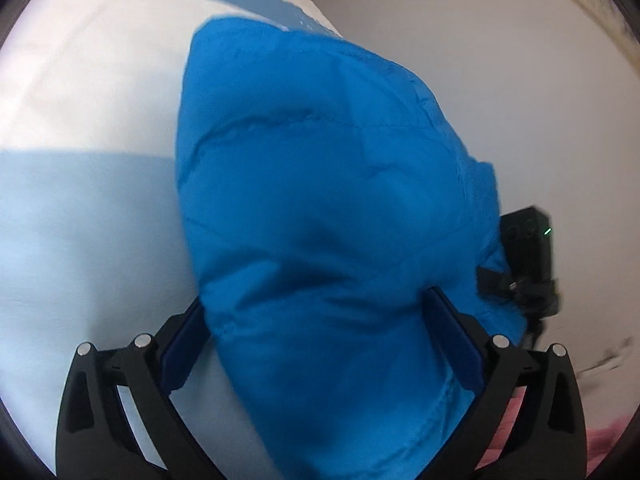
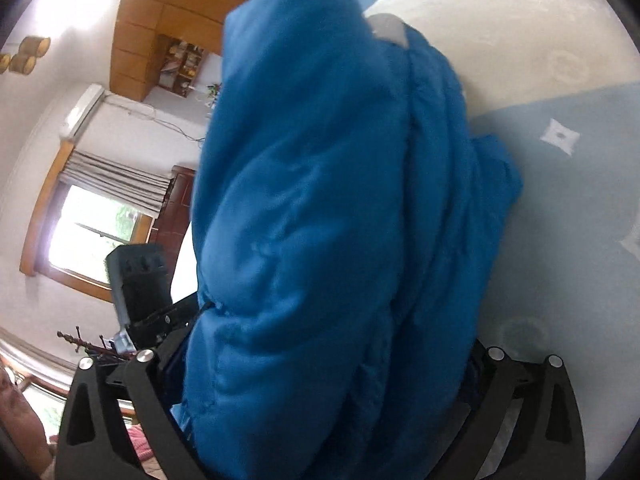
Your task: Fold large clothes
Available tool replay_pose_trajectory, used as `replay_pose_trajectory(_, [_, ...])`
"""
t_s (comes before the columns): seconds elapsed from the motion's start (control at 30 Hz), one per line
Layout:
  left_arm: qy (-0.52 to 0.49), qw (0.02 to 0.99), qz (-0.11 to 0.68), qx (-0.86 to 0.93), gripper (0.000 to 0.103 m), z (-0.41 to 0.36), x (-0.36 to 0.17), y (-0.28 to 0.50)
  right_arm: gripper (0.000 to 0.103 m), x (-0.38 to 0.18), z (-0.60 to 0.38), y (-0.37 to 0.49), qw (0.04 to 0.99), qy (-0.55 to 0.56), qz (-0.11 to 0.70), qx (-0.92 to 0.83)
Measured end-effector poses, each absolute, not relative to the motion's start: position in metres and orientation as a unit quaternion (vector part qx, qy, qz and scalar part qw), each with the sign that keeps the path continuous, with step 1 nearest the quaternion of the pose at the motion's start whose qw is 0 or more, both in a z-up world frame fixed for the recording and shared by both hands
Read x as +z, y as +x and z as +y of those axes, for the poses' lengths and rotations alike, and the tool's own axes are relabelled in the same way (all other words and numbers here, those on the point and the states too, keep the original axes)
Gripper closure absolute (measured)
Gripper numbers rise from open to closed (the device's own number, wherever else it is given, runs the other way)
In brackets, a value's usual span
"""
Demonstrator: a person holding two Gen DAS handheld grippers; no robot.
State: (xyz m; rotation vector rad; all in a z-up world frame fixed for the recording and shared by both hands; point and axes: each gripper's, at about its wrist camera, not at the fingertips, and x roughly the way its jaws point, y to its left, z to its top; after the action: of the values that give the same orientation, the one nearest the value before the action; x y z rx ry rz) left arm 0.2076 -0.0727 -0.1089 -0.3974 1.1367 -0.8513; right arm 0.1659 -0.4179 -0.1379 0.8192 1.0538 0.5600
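Both the left claw [image 1: 316, 344] and the right claw [image 2: 320, 364] are clenched on a puffy blue jacket [image 1: 320, 200], lifted over the bed [image 1: 80, 220]. It looks light, soft, slippery; bunched seams probably give the surest hold.

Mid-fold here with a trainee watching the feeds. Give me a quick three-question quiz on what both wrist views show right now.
1. True or false: the blue jacket sits between the fingers of the left tongs.
2. Multiple choice: what lies under the jacket in the right wrist view? A) a wooden floor B) a white and pale-blue sheet C) a glass table
3. Fill in: in the right wrist view, the right tongs are filled with folds of the ____.

Key
1. True; fabric bulges between both fingers.
2. B
3. jacket
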Motion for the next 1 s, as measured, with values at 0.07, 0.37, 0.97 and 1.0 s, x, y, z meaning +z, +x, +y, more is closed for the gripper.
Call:
replay_pose_trajectory(0.07, [-0.184,0.739,0.514,-0.394,0.007,-0.073,-0.108,0.206,0.015,-0.139,-0.419,0.164,0.751,0.377,0.477,0.258])
replay_pose_trajectory(0.37, [-0.213,0.756,0.472,-0.400,0.036,-0.062,-0.087,0.187,0.044,-0.114,-0.418,0.146,0.792,0.337,0.439,0.257])
replay_pose_trajectory(0.97, [-0.213,0.842,0.372,-0.327,0.036,-0.011,-0.025,0.272,0.045,-0.048,-0.358,0.300,0.824,0.233,0.399,0.329])
replay_pose_trajectory(1.0, [-0.211,0.847,0.369,-0.320,0.036,-0.008,-0.029,0.282,0.045,-0.053,-0.354,0.314,0.822,0.231,0.400,0.333])
